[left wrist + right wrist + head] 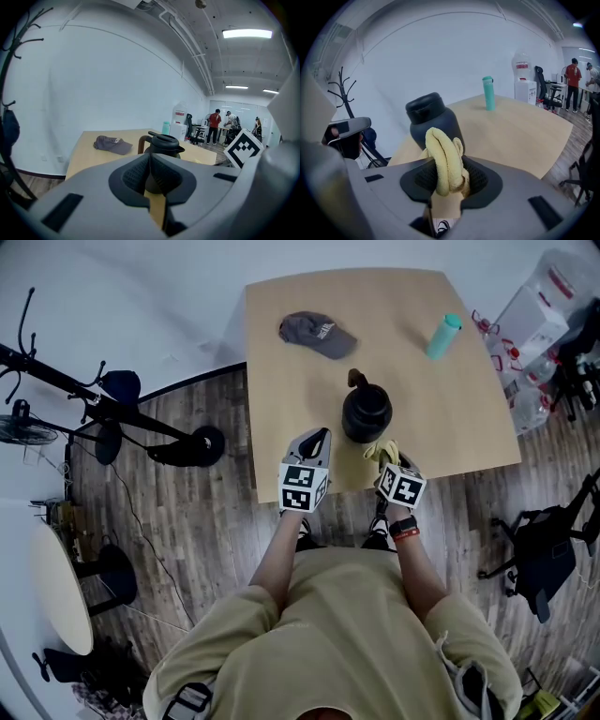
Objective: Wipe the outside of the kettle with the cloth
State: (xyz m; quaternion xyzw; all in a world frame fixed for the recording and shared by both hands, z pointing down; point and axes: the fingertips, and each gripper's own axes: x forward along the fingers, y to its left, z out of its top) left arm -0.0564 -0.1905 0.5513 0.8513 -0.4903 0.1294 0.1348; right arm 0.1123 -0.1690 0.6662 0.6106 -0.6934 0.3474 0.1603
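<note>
1. Yellow cloth is pinched tight in my right gripper; it sticks up in a fat fold between the jaws.
2. My left gripper has its jaws pressed together with nothing in them; it hangs near the table's front edge.
3. The black kettle stands upright on the table, close to the front edge; the cloth is just beside its near side, and I cannot tell if they touch.
4. I think the wiping is only about to start; next I should push the cloth onto the kettle's side and rub round it; the kettle could slide, so the left gripper may need to open and hold the brown handle.
5. The kettle's lid is on, so I cannot see inside; the teal bottle at the far side is capped too; a grey cap lies far back.
</note>
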